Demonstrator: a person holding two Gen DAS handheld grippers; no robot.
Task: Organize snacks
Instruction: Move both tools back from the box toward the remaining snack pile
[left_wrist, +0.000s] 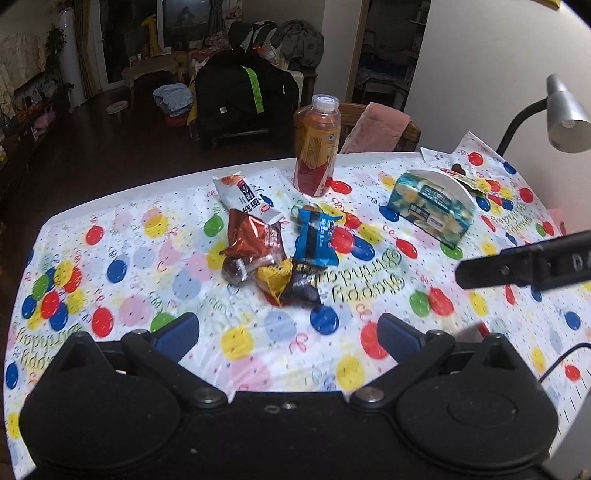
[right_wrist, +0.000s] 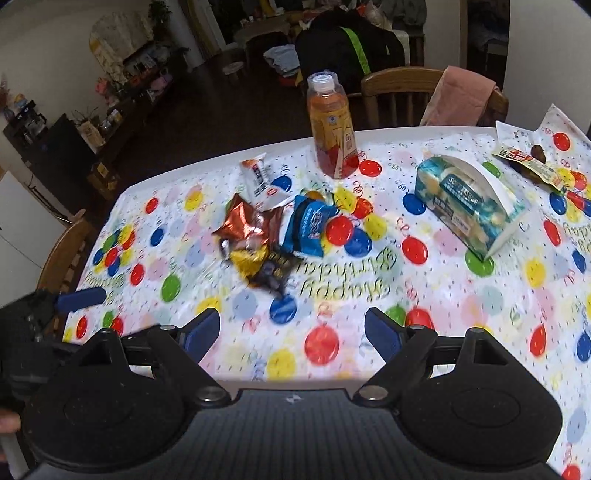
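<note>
A loose heap of wrapped snacks (left_wrist: 273, 251) lay at the middle of the counter (left_wrist: 110, 206), which was spread with a balloon-printed birthday cloth. A blue packet (left_wrist: 316, 236) sat at the heap's 2 o'clock and a copper-foil packet (left_wrist: 255, 236) at its 10 o'clock. A yellow wrapper (left_wrist: 273, 278) and a dark wrapper (left_wrist: 301, 286) lay nearest the camera, at its 6 o'clock. A white stick pack (left_wrist: 245, 195) stretched away toward 11 o'clock, touching the copper-foil packet.

Both tools hung short of the heap. The left gripper (left_wrist: 288, 336) had its jaws spread wide and held nothing, and so did the right gripper (right_wrist: 291, 332).

The wrappers overlapped and looked slick. A pinch at the edge of the heap would likely slip off crinkled foil or drag a neighbouring packet along. The thin cloth could also bunch under a low approach.

An upright juice bottle (left_wrist: 317, 147) stood just beyond the heap at 12 o'clock, where a long reach might tip it. A tissue box (left_wrist: 432, 206) lay well apart at 2 o'clock.
</note>
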